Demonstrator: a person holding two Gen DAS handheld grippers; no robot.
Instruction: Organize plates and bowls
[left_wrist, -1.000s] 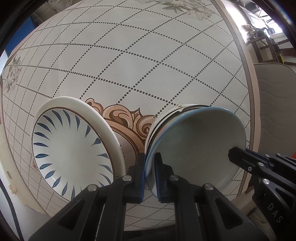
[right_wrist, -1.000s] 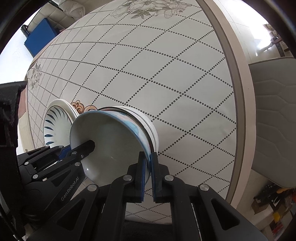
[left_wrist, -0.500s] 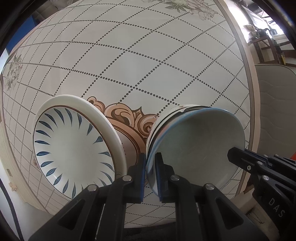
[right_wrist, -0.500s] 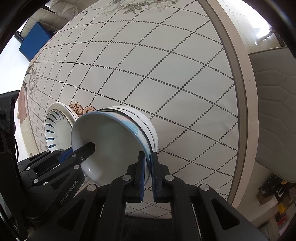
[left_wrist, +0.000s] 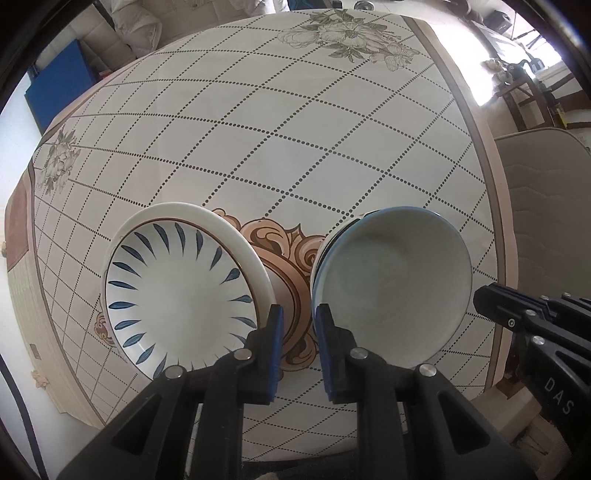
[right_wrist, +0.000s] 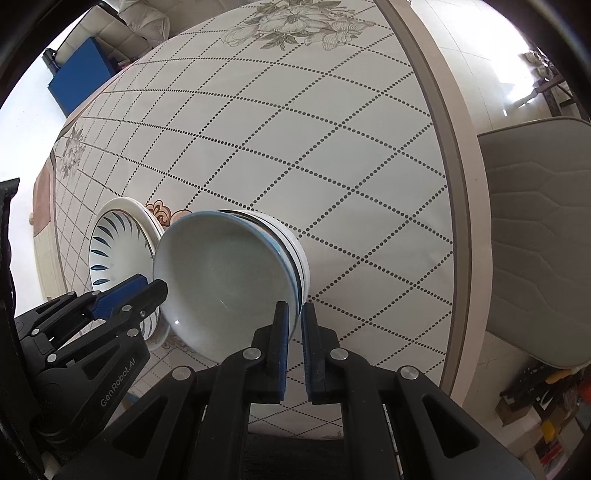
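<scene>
The left gripper (left_wrist: 298, 345) has let go of the bowl (left_wrist: 393, 291), fingers spread and empty beside its rim; right gripper (right_wrist: 294, 341) pinches the far rim; the bowl sits stacked, placement apparently complete.

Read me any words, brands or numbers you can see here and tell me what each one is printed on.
"DAS": on the right gripper body, cut off by the picture's edge.
"GenRobot.AI": on the left gripper body.
No text on the plate, bowls or tablecloth.

R tongs (right_wrist: 293, 325) nearly shut at bowl stack (right_wrist: 221, 273) rim — plate (right_wrist: 118, 254) beside, L.
</scene>
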